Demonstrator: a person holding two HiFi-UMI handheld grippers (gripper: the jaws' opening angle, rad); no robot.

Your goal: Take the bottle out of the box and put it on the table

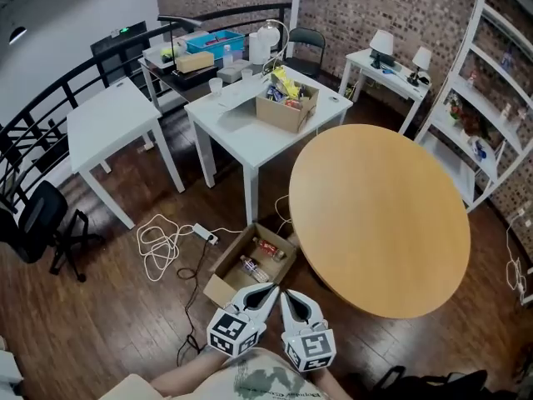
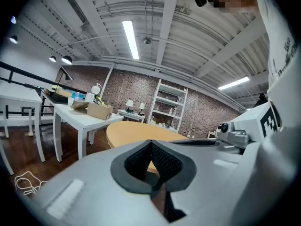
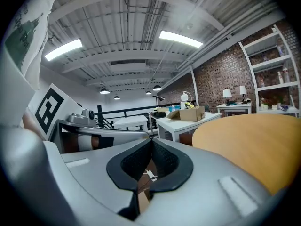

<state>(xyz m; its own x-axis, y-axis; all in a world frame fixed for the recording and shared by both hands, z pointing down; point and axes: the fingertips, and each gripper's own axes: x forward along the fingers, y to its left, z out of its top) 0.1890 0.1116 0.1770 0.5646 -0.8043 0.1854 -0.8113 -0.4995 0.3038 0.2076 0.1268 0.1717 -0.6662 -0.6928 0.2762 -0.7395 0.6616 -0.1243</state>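
From where I stand, both pairs of tongs are held low in front of the person, side by side and nearly touching. The left tongs (image 1: 268, 290) are pressed together with nothing between them, and so are the right tongs (image 1: 286, 295). Each one's own view shows the dark pads meeting, with nothing caught between them.

The open cardboard box (image 1: 223, 288) sits on the floor (image 1: 117, 323), tucked against the near-left edge of the round bench (image 1: 383, 223). A bottle (image 1: 271, 249) with a red label lies on its side inside, towards the far end. A second bottle (image 1: 253, 268) lies just beside it, nearer the person.

I see several ways this could go badly:
- If the tongs go down without spreading, they will only push a bottle along the bottom of the box.
- The bottles lie flat and close together, so a pinch could catch both, or the round body could roll out from between the pads.
- The box's far corner lies right by the bench's edge, so a straight lift from there might knock the bottle against the rim.
- The raised flaps could snag the tongs and drag the light box.
- A white cable (image 1: 166, 244) lies in loops on the floor to the left of the box, which is a tripping risk.
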